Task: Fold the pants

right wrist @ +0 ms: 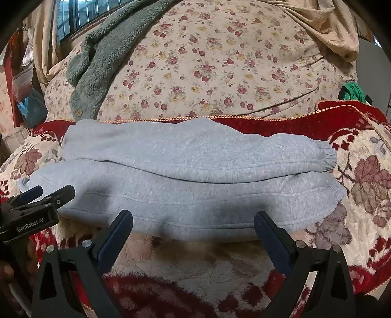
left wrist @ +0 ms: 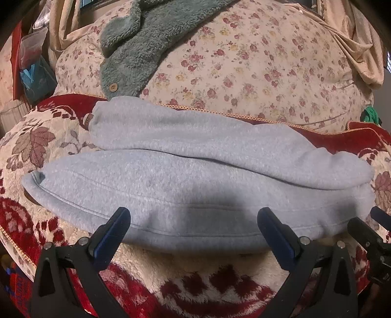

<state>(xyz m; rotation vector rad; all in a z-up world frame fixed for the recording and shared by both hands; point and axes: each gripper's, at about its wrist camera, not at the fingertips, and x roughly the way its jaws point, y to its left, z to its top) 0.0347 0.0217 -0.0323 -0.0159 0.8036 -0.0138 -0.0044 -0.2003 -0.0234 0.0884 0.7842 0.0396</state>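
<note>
Nearest us, the left hand-held gripper [left wrist: 193, 232] and the right hand-held gripper [right wrist: 193, 234] both gape apart, holding nothing, just short of the grey pants [right wrist: 195, 176]. These lie crosswise on the red patterned blanket [right wrist: 361, 186], one leg over the other; we judge a further fold remains. The waistband is hard to make out.

A home bedroom: a bed with a red patterned blanket [left wrist: 36, 146], a floral quilt [left wrist: 244, 61] heaped behind, a green fleece [left wrist: 136, 44], curtains [right wrist: 46, 36] and a barred window [right wrist: 78, 14].
</note>
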